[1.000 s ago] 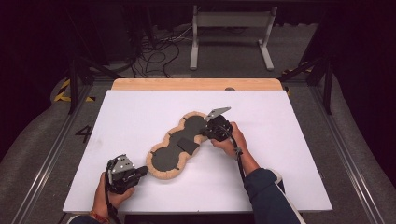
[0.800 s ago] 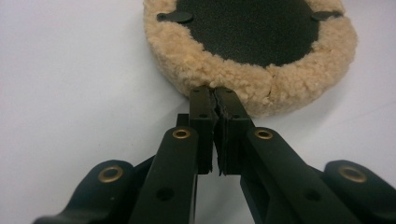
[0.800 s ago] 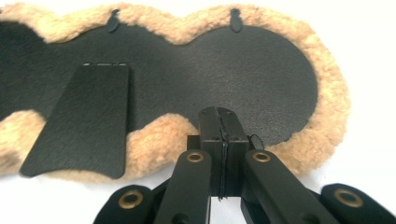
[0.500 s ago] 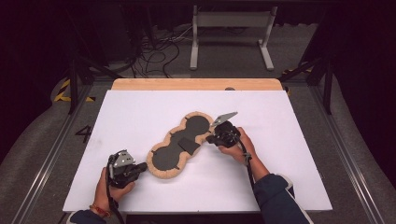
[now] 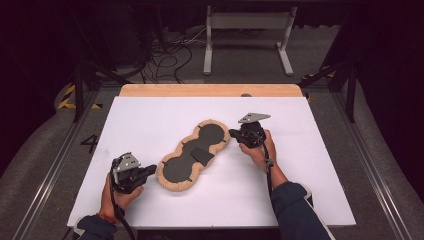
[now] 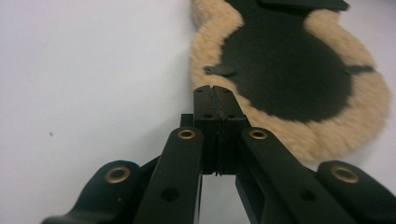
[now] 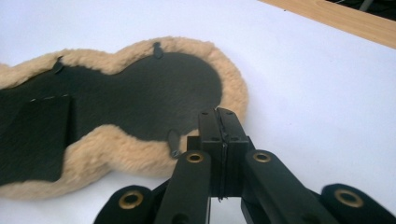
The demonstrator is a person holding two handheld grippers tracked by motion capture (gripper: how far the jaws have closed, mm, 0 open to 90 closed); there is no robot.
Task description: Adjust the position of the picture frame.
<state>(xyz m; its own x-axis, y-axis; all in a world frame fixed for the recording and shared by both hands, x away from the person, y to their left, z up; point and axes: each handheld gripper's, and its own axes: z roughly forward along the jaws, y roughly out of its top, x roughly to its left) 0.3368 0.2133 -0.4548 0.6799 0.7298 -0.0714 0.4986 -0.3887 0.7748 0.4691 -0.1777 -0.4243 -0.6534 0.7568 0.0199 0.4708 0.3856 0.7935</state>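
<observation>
A peanut-shaped pad (image 5: 192,156) lies flat and slanted on the white table; it has a tan fleece rim, a black centre and a small black flap (image 5: 202,155) across its waist. My left gripper (image 5: 152,170) rests at the pad's near-left end, shut with nothing between its jaws. In the left gripper view the closed tips (image 6: 215,89) sit at the fleece edge of the pad (image 6: 289,70). My right gripper (image 5: 233,134) is by the far-right end, also shut and empty. In the right gripper view its tips (image 7: 218,112) lie just beside the pad's fleece rim (image 7: 233,88).
The white table top (image 5: 310,175) has bare room all around the pad. A wooden strip (image 5: 210,90) runs along its far edge. Behind it on the floor are a metal stand (image 5: 245,22) and loose cables (image 5: 170,50). Rails (image 5: 380,185) flank the table.
My right hand and its gripper have slid a little to the right, off the pad's far end. The left hand and the pad stay where they were.
</observation>
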